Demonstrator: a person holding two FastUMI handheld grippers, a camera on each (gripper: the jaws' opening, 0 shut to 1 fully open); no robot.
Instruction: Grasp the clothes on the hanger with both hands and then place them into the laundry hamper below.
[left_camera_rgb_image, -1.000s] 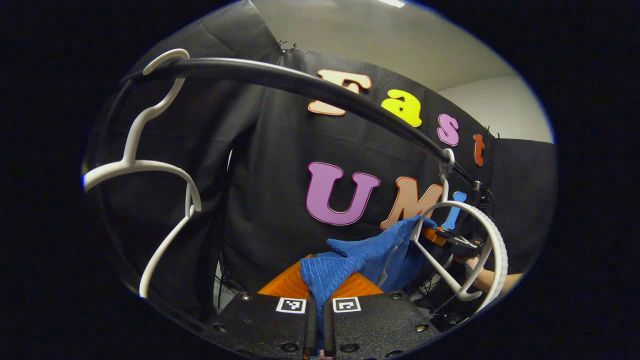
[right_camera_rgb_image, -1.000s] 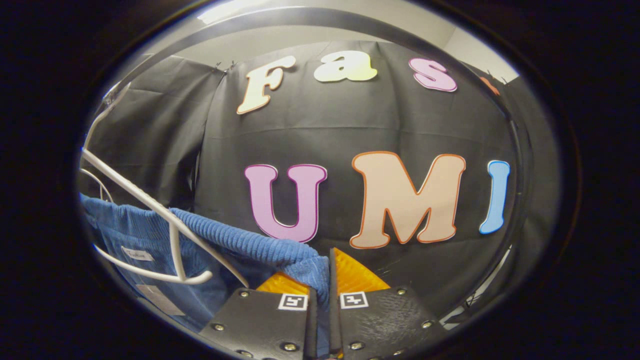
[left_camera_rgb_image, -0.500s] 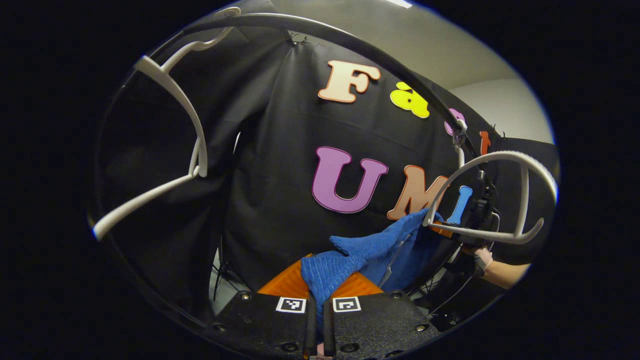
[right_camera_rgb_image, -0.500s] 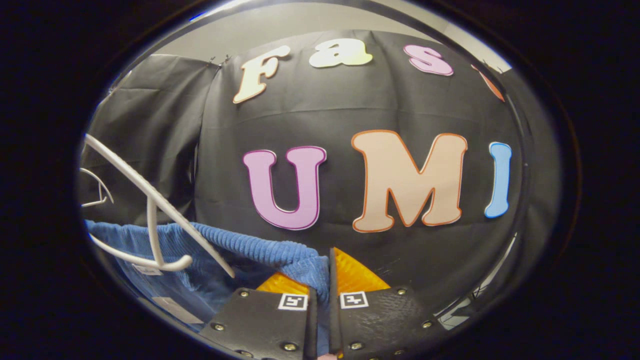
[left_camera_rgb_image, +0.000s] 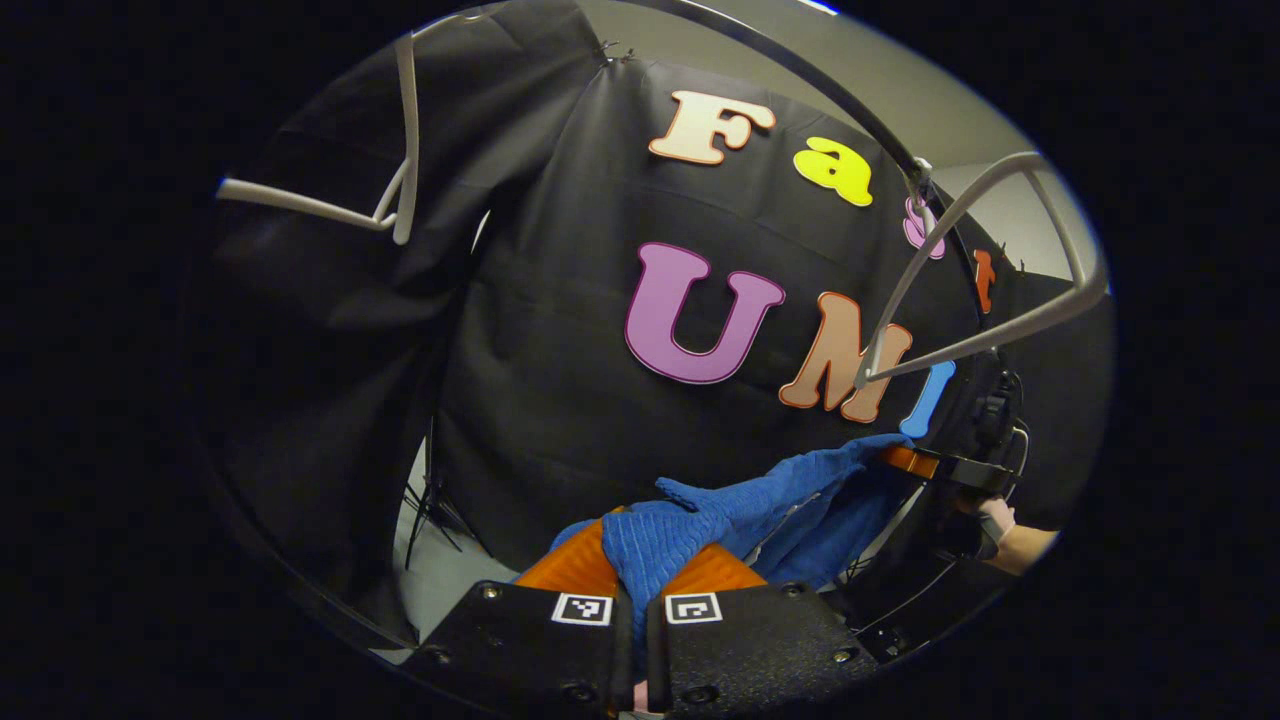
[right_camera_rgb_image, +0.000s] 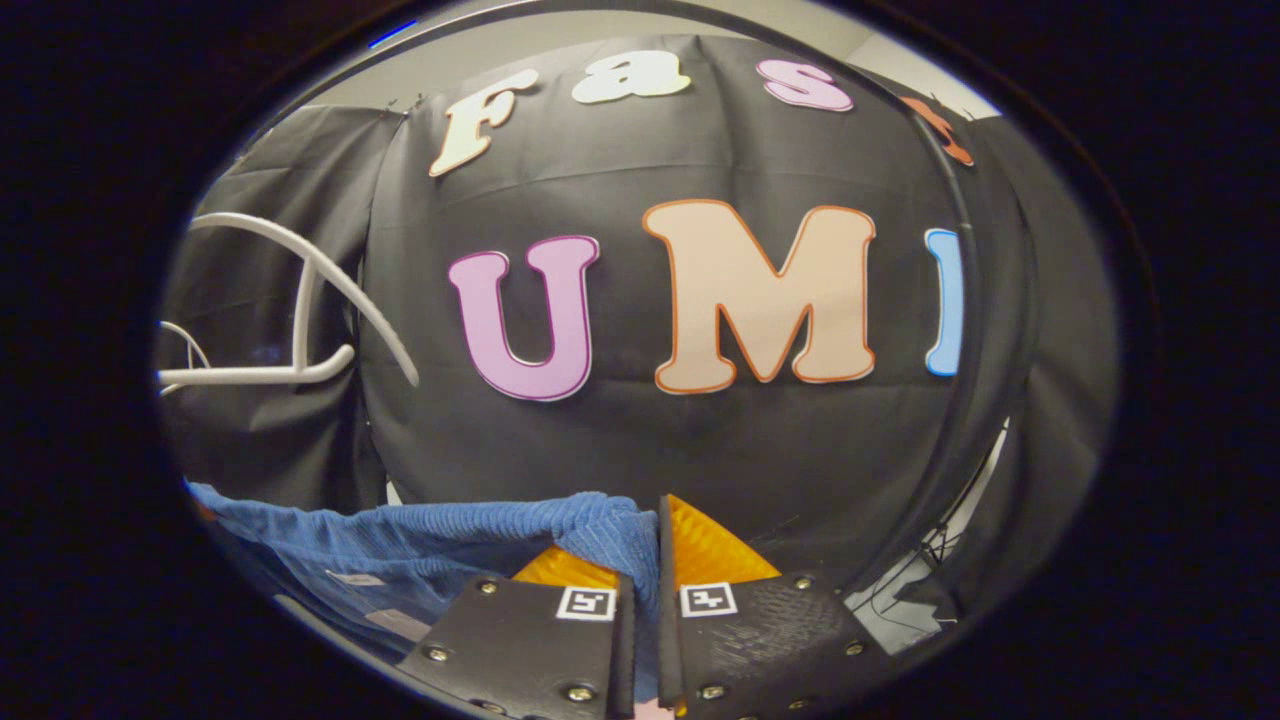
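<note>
Since the earlier frames the garment (left_camera_rgb_image: 700, 515) has come off the hanger (left_camera_rgb_image: 985, 265), which now hangs bare above it. The left claw (left_camera_rgb_image: 636, 610) is clamped on one corner; the right claw (right_camera_rgb_image: 640, 600) pinches the other, with the cloth slung between them. The hamper is out of sight. Recommendation: lower both claws level and together, then release over the hamper.

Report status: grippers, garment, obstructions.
Left gripper shut on blue garment. Right gripper shut on it too. Garment off white hanger, stretched between grippers. Hamper unseen; nothing blocking.
</note>
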